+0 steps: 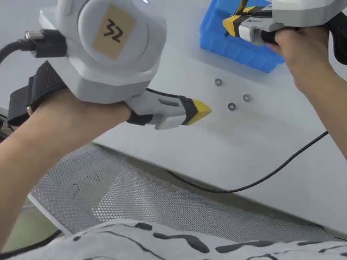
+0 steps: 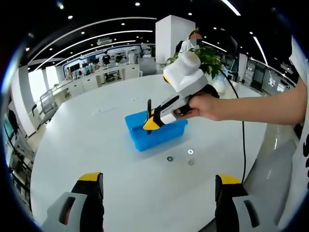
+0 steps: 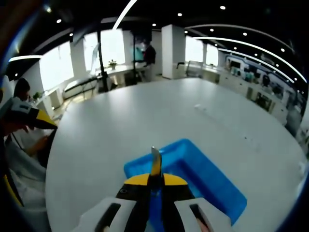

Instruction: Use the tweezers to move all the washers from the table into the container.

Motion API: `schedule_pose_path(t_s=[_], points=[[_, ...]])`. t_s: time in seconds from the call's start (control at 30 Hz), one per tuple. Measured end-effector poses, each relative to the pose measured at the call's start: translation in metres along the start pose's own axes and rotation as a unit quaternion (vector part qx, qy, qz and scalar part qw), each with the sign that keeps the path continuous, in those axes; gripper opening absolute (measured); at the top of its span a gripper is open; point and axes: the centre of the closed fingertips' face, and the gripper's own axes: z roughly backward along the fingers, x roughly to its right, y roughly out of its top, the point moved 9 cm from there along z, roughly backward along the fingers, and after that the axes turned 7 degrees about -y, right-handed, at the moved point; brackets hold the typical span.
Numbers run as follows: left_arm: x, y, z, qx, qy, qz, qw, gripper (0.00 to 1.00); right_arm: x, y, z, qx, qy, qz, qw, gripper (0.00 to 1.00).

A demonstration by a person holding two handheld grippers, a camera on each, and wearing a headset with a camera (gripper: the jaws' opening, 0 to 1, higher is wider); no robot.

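Three small metal washers (image 1: pixel 232 106) lie on the white table (image 1: pixel 179 59), between my two grippers; in the left gripper view the washers (image 2: pixel 169 158) sit just in front of the blue container (image 2: pixel 154 131). My right gripper (image 1: pixel 234 21) is shut on the tweezers (image 3: pixel 154 162), whose tips hang over the blue container (image 3: pixel 203 186). I cannot tell whether the tips hold a washer. My left gripper (image 1: pixel 196 112) hovers near the table's front edge, left of the washers. Its jaws stand wide open with nothing between them (image 2: pixel 158 182).
A black cable (image 1: pixel 260 181) runs across the table's near right part. A grey mesh chair back (image 1: pixel 108 189) sits below the front edge. People and desks stand far behind in the hall. The table spreads bare around the blue container (image 1: pixel 238 46).
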Motion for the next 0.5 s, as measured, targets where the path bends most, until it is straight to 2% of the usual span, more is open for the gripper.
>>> schedule_pose_path(t_s=[0.3,0.37,0.5], points=[[-0.0008,0.0013,-0.0019,-0.004,-0.003,-0.006,1.0000,0.99,-0.0021,-0.0075,-0.0050,-0.009,0.006,0.006,0.9999,0.03],[-0.0001,0.0013,-0.0022,-0.004,-0.005,-0.006,1.0000,0.99,-0.0003,-0.0065,-0.0065,0.002,0.006,-0.004,1.0000,0.03],[0.0027,0.0019,-0.0027,-0.003,-0.011,-0.010,0.9999,0.99,0.0061,-0.0075,-0.0077,0.000,0.006,-0.019,0.9998,0.03]])
